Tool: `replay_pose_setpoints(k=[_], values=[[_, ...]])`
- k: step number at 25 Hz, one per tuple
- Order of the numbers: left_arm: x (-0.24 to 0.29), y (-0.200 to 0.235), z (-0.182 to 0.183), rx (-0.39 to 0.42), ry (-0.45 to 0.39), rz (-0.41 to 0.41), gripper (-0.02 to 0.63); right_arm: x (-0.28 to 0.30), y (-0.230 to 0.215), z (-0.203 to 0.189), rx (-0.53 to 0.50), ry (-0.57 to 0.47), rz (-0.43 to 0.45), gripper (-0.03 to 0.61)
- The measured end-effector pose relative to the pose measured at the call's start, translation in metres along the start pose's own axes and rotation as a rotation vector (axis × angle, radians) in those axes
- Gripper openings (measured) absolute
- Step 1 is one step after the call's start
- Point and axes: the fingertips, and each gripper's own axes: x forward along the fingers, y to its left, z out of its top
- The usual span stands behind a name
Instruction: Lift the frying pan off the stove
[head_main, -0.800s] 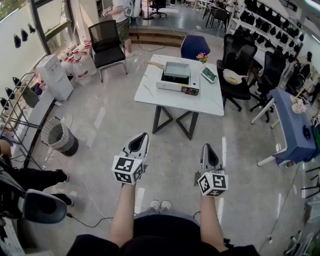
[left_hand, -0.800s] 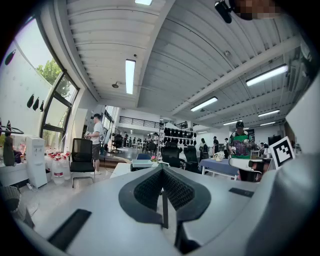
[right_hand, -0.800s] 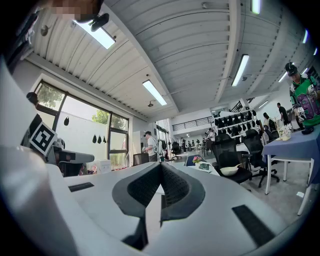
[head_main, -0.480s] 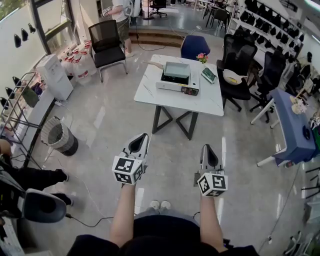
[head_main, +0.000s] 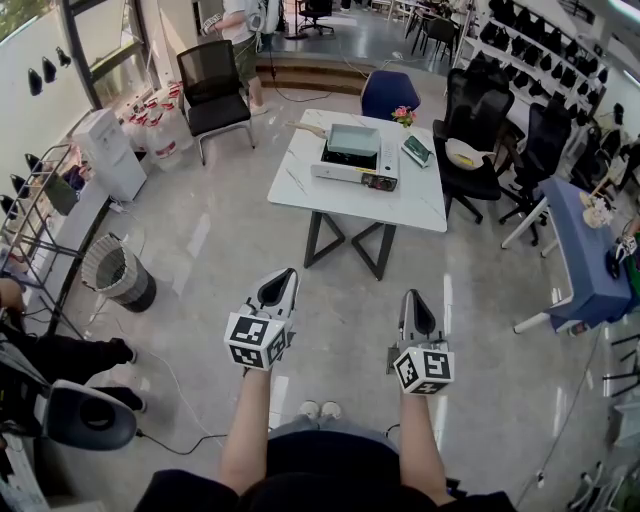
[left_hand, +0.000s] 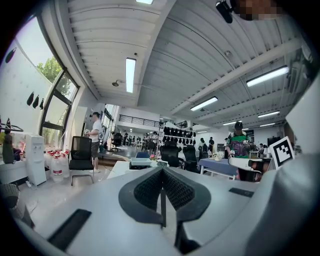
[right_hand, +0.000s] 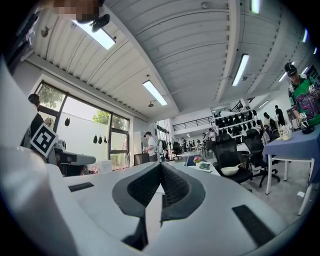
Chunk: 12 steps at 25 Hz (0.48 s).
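Note:
A pale green square frying pan (head_main: 353, 138) with a light handle pointing left sits on a white portable stove (head_main: 357, 168), on a white table (head_main: 340, 195) some way ahead of me. My left gripper (head_main: 287, 273) and right gripper (head_main: 413, 294) are held over the floor well short of the table, both pointing toward it. In the left gripper view the jaws (left_hand: 161, 171) are shut with nothing between them. The right gripper view shows its jaws (right_hand: 160, 169) shut and empty too. The pan on its stove (left_hand: 141, 161) shows small and far off in the left gripper view.
A phone-like slab (head_main: 417, 150) and small flowers (head_main: 404, 115) also lie on the table. Around it stand a black chair (head_main: 212, 85), a blue seat (head_main: 390, 92) and black office chairs (head_main: 480, 150). A mesh bin (head_main: 118, 272) stands left, a blue table (head_main: 585, 250) right. A person (head_main: 242, 35) stands at the back.
Both grippers have stayed almost where they were, still shut. The person at the back has shifted slightly.

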Motion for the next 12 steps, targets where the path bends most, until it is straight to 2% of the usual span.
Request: replay_pose_setpoints(k=[8, 9, 11, 12], values=[[-0.0017, -0.0040, 0.0011, -0.024, -0.020, -0.039, 0.022, -0.0014, 0.0027, 0.0012, -0.001, -0.001, -0.001, 0.002], [-0.0015, -0.0047, 0.0016, -0.029, -0.025, -0.047, 0.047, -0.0014, 0.0028, 0.0013, 0.000, -0.001, -0.001, 0.002], [-0.0013, -0.0067, 0.0014, -0.040, -0.030, -0.064, 0.146, -0.0017, 0.0031, 0.0015, 0.000, -0.002, -0.002, 0.002], [-0.0016, -0.0073, 0.0011, -0.045, -0.031, -0.071, 0.155, -0.0019, 0.0039, 0.0016, 0.001, -0.002, -0.002, 0.002]])
